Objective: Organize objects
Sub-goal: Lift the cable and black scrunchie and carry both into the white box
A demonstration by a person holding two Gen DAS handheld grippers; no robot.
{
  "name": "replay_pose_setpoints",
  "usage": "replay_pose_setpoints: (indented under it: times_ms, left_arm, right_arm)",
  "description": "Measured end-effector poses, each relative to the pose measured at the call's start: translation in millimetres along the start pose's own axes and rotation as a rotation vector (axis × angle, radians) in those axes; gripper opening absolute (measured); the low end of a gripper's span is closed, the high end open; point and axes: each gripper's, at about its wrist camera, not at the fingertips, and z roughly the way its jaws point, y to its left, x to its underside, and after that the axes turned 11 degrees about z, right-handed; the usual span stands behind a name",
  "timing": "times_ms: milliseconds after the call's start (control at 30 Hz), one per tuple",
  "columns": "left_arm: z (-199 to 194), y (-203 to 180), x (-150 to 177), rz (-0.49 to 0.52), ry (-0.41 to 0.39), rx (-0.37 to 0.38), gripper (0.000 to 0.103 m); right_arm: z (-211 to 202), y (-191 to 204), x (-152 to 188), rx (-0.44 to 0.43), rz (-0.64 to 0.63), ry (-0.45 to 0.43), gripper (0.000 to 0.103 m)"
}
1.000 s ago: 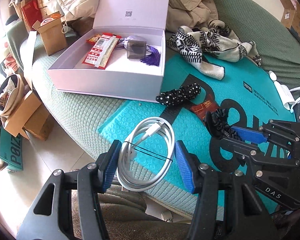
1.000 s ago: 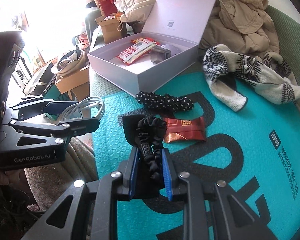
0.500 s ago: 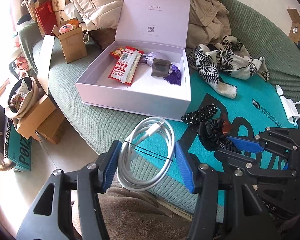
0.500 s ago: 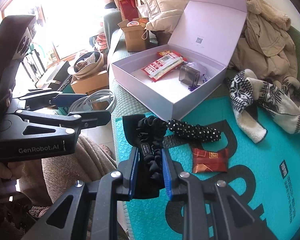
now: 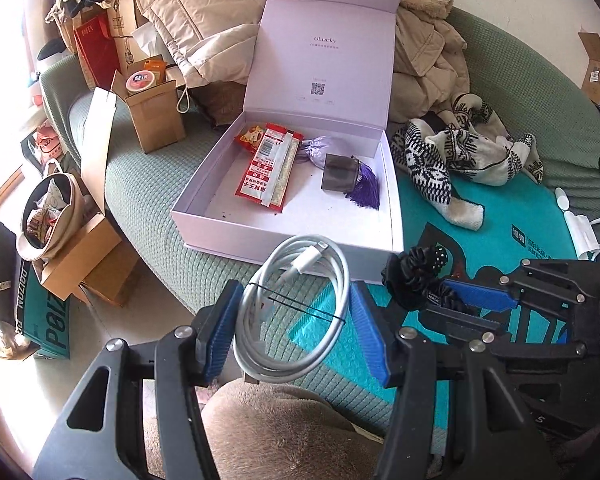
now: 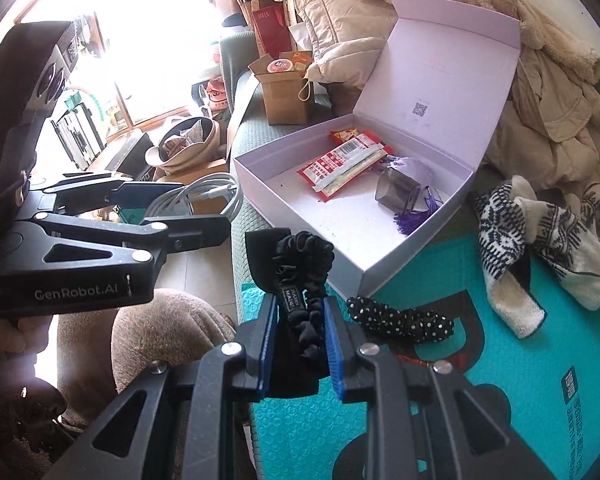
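Observation:
An open lilac box (image 5: pixel 284 236) (image 6: pixel 300 216) lies on the green sofa and holds red snack packets (image 5: pixel 270 170), a grey case (image 5: pixel 340 172) and a purple tassel. My left gripper (image 5: pixel 296 320) is shut on a coiled white cable (image 5: pixel 300 304) and holds it in front of the box's near wall. It also shows in the right wrist view (image 6: pixel 172 208). My right gripper (image 6: pixel 298 344) is shut on a black scrunchie (image 6: pixel 300 276) on its card, just right of the left gripper, near the box's front corner. A black dotted scrunchie (image 6: pixel 400 322) lies on the teal mailer (image 6: pixel 500 360).
A patterned knit (image 5: pixel 460 160) and a beige coat (image 5: pixel 428 60) lie right of and behind the box. A brown paper bag (image 5: pixel 152 112) stands to its left. Cardboard boxes and a bag (image 5: pixel 56 240) crowd the floor at left. A small red packet (image 6: pixel 428 360) lies by the dotted scrunchie.
Both grippers have pulled back and up with their loads. The box now sits more centred and farther away in both views.

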Motion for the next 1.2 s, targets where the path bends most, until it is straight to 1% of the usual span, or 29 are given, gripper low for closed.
replay_pose_setpoints:
  times_ms: [267, 367, 733, 1000, 1200]
  left_arm:
    - [10.7, 7.7, -25.6, 0.026, -0.012, 0.004, 0.053]
    - [15.0, 11.3, -33.6, 0.019, -0.014, 0.019, 0.053]
    - [29.8, 17.6, -66.2, 0.036, -0.033, 0.007, 0.053]
    - [48.7, 25.0, -88.6, 0.054, -0.033, -0.006, 0.053]
    - [67.6, 30.4, -103.5, 0.064, -0.025, -0.002, 0.053]
  right_arm:
    - [4.4, -5.2, -19.9, 0.005, 0.005, -0.016, 0.022]
    - [5.9, -8.0, -27.9, 0.009, 0.002, -0.025, 0.022]
    - [9.7, -20.3, -57.2, 0.016, -0.025, -0.067, 0.022]
    - [19.2, -31.3, -77.0, 0.025, -0.031, -0.083, 0.022]
    - [29.8, -40.3, -89.1, 0.032, -0.027, -0.089, 0.022]
